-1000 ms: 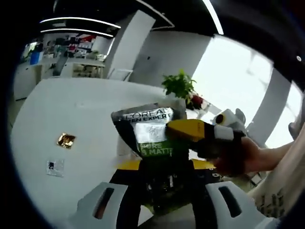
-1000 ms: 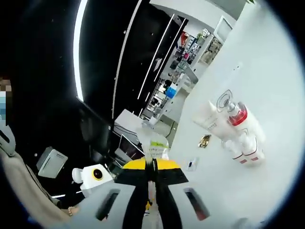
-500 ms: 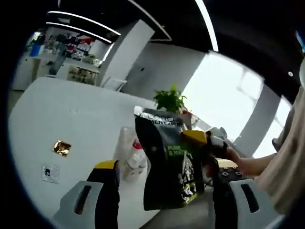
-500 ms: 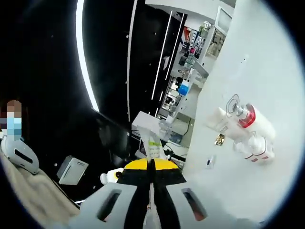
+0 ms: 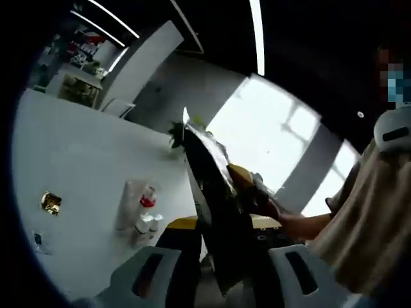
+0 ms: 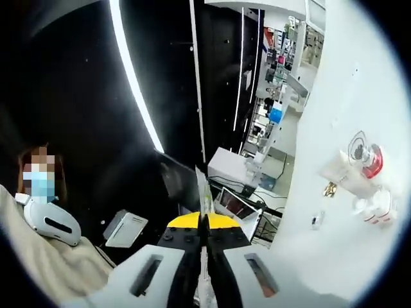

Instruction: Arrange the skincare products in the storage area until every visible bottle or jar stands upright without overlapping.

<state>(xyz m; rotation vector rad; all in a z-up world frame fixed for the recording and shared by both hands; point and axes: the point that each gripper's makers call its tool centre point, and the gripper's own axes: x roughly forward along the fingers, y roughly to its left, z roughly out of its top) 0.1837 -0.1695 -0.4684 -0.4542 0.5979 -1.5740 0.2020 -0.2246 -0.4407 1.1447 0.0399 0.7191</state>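
Two grippers, one dark pouch [image 5: 215, 212] held up off the table [image 5: 70, 167] — nothing of it set down yet.

Right gripper [image 6: 204, 236] is clenched on the pouch's thin edge [image 6: 205, 192], seen end-on in the right gripper view. In the left gripper view the pouch sits between the left gripper [image 5: 221, 276] fingers, but whether they clamp it I cannot tell. Over on the table, a small cluster of bottles [image 5: 138, 215] with a red-collared one among them lies near a gold sachet [image 5: 50, 203]; they look tipped over, so the standing-up work seems mostly ahead. Against half a second ago, the pouch has turned from showing its printed face to nearly edge-on, and the bottles now show further left of it.
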